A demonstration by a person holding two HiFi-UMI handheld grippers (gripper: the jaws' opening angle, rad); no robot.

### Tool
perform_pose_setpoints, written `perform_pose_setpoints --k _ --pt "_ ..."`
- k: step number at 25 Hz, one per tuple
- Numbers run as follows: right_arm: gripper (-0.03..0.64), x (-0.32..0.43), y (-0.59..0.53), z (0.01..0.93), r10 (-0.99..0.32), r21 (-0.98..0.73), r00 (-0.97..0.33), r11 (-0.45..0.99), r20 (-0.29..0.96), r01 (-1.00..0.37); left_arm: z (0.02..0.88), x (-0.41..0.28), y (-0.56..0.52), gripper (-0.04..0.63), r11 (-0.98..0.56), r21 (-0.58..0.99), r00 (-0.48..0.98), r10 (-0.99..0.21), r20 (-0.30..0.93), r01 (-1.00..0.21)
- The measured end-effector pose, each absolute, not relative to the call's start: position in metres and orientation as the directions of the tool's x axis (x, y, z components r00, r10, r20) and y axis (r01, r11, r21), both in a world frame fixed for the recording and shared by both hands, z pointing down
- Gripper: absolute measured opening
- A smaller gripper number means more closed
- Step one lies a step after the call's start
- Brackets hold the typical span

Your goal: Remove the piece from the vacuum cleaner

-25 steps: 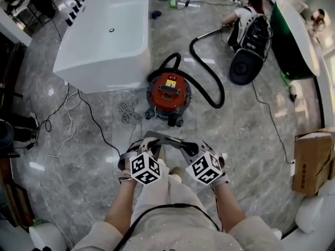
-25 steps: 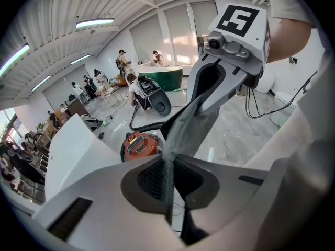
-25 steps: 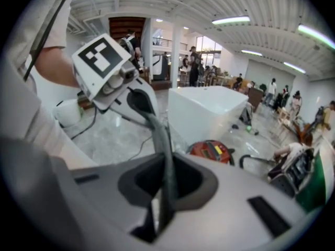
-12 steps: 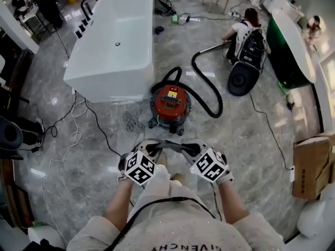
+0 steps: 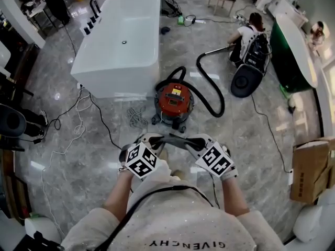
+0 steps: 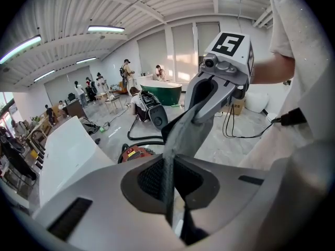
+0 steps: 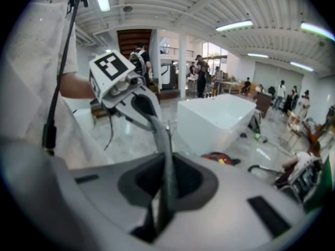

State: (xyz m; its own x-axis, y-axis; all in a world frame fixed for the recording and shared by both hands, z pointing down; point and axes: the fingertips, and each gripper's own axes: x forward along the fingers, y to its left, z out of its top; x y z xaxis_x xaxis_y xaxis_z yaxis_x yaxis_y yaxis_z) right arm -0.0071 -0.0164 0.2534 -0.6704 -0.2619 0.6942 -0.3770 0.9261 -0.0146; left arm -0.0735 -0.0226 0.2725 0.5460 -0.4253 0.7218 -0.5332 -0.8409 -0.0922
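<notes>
The red vacuum cleaner (image 5: pixel 175 101) stands on the grey floor ahead of me, with its black hose (image 5: pixel 210 95) looping away to the right. A flat grey piece (image 5: pixel 172 138) hangs in the air between my two grippers, well clear of the vacuum. My left gripper (image 5: pixel 155 140) is shut on one end of it and my right gripper (image 5: pixel 189 141) on the other. In the left gripper view the grey piece (image 6: pixel 183 135) runs from between the jaws up to the right gripper (image 6: pixel 222 69). The right gripper view shows the grey piece (image 7: pixel 162 140) reaching across to the left gripper (image 7: pixel 118 82).
A white bathtub (image 5: pixel 120 41) stands behind the vacuum at the left. Loose cables (image 5: pixel 78 129) trail over the floor. A person with a black backpack (image 5: pixel 254 33) sits at the back right beside a green tub (image 5: pixel 293 46). A cardboard box (image 5: pixel 311 166) is at the right edge.
Both grippers have risen together with the grey piece held between them. The vacuum cleaner has stayed on the floor.
</notes>
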Motion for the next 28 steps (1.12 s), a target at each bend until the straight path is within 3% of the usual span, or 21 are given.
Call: perform_pose_setpoints --k 28 --pt "0.041 -0.026 -0.038 0.218 -0.233 -0.016 -0.706 0.945 0.669 -0.327 0.233 -0.09 -0.042 0.035 -0.834 -0.054 0.58 -0.428 0.693 -0.549"
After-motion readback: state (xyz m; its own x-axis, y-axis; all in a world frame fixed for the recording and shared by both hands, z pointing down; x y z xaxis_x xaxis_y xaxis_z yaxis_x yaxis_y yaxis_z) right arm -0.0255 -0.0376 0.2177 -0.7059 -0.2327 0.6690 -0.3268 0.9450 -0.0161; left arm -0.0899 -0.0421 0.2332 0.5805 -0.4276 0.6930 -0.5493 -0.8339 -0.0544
